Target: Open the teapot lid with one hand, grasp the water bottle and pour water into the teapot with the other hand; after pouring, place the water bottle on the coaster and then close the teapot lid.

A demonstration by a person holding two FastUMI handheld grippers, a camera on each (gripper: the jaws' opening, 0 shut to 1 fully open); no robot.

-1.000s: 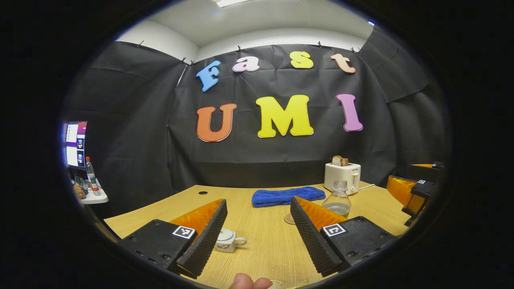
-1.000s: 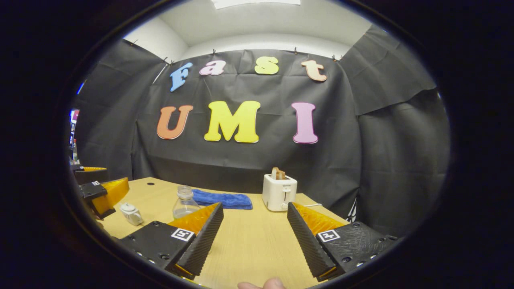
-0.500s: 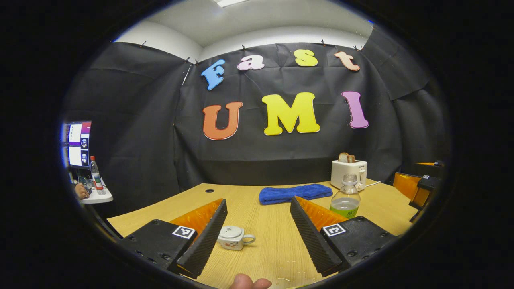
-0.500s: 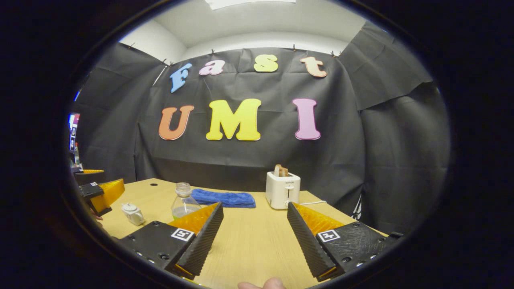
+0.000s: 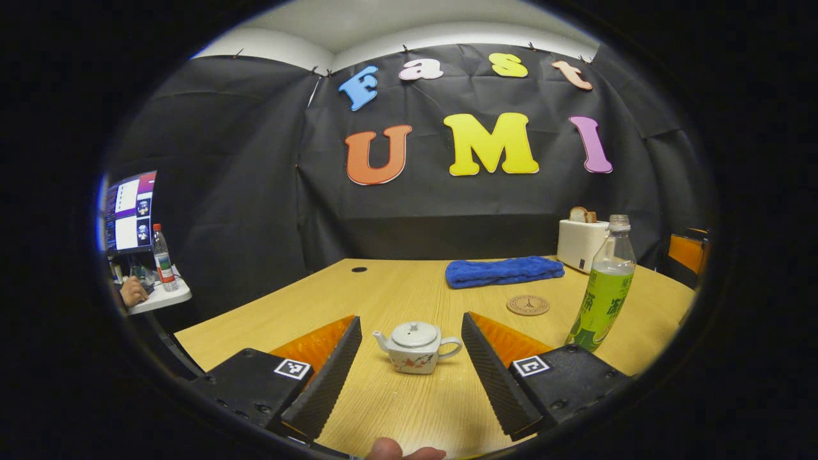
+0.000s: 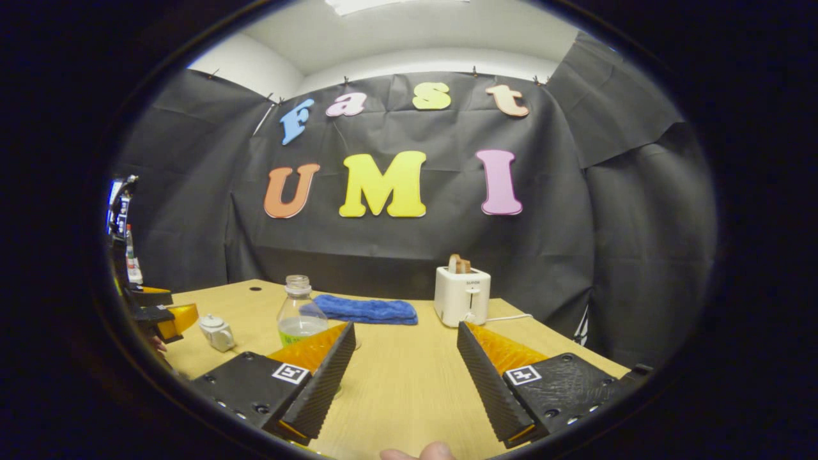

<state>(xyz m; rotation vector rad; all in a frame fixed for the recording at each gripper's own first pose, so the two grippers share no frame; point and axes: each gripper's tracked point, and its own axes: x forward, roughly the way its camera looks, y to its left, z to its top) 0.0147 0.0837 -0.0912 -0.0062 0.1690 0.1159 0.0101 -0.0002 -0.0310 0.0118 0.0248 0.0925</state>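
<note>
A small white teapot [image 5: 415, 348] with its lid [image 5: 414, 333] on stands on the wooden table [image 5: 383, 294], centred just ahead of my open left gripper [image 5: 410, 319]; the fingers do not touch it. To its right stands a clear water bottle [image 5: 604, 294] with a green label, upright and uncapped. A round coaster [image 5: 528, 305] lies between teapot and bottle, farther back. In the right gripper view the bottle [image 6: 299, 316] rises behind the left finger of my open right gripper [image 6: 406, 327], apart from it. The teapot [image 6: 217, 332] and the left gripper [image 6: 160, 313] sit at far left.
A folded blue towel [image 5: 505, 271] lies at the back of the table, with a white toaster [image 5: 580, 243] holding bread to its right. A side desk with a monitor [image 5: 131, 211], a red-capped bottle [image 5: 162, 259] and a person's hand [image 5: 133, 291] is at far left.
My left gripper has swung so the teapot, earlier by its left finger, now sits centred between the fingers; the bottle and coaster have come fully into its view. The right gripper has barely shifted.
</note>
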